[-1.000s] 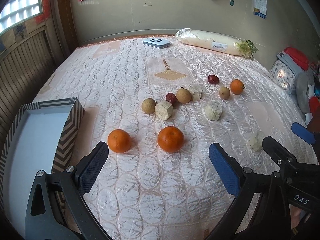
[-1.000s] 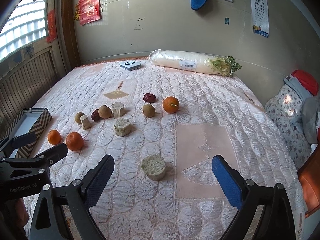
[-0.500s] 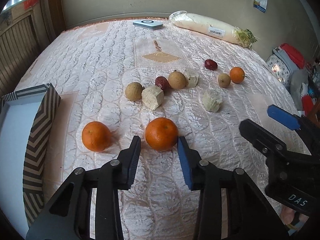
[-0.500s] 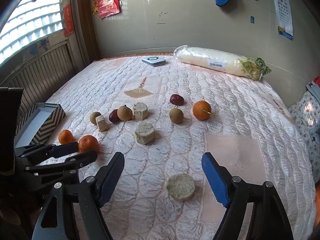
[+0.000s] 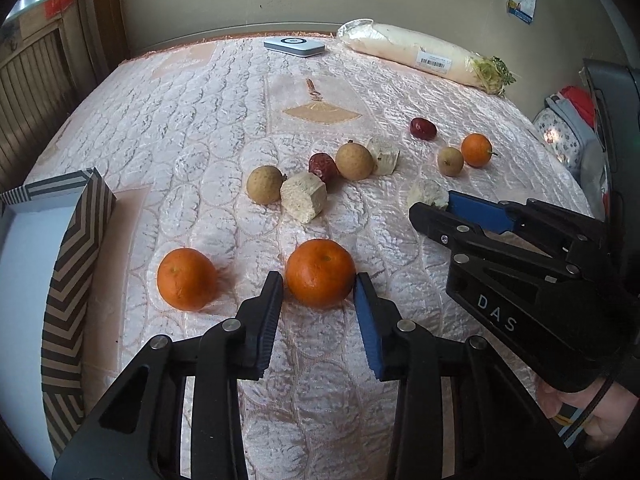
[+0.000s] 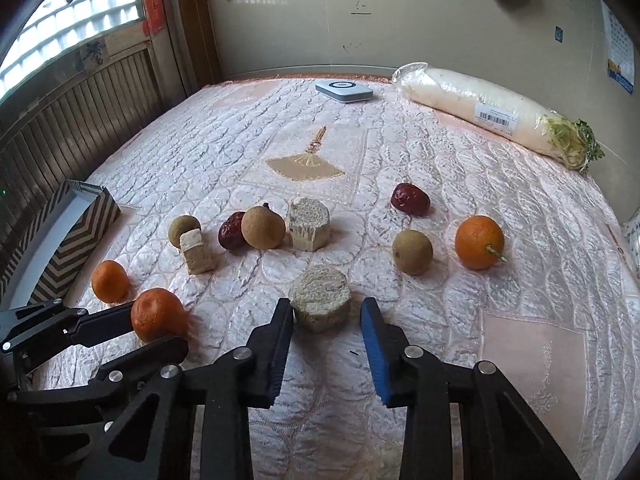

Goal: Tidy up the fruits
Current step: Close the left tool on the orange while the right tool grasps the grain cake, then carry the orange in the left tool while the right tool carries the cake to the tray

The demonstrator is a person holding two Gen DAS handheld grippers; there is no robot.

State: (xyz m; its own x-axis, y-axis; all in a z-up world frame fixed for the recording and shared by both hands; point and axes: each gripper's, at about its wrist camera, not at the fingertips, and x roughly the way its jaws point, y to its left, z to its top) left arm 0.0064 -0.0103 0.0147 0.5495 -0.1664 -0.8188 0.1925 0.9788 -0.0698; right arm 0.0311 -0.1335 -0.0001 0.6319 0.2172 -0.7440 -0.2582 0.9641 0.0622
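Step in hand: both claws lining up a pick. Left claw (image 5: 318,290) straddles the near orange (image 5: 321,273) at lower centre of the left view, jaws partly open, tips just at its sides; contact looks close but no squeeze that I can confirm, so not gripped yet. Right claw (image 6: 326,312) same story at lower centre of the right view: partly open around a pale cut chunk (image 6: 320,298), left tip about touching it, right tip apart

Next move, my read: close the left claw on the orange, lift, carry to the striped box (image 5: 76,240) at the left edge of the left view. Round fruit on a soft quilted bed (image 5: 224,120), so it may roll if the jaws close off-centre

Around: second orange (image 5: 186,279) sits between the near orange and the box, right on the carry path, so lift clear of it. Brown round fruits, red dates and more pale chunks cluster mid-frame; third orange (image 6: 479,242) at the right. White radish (image 6: 480,110) and a small flat device (image 6: 344,91) along the top, out of the way
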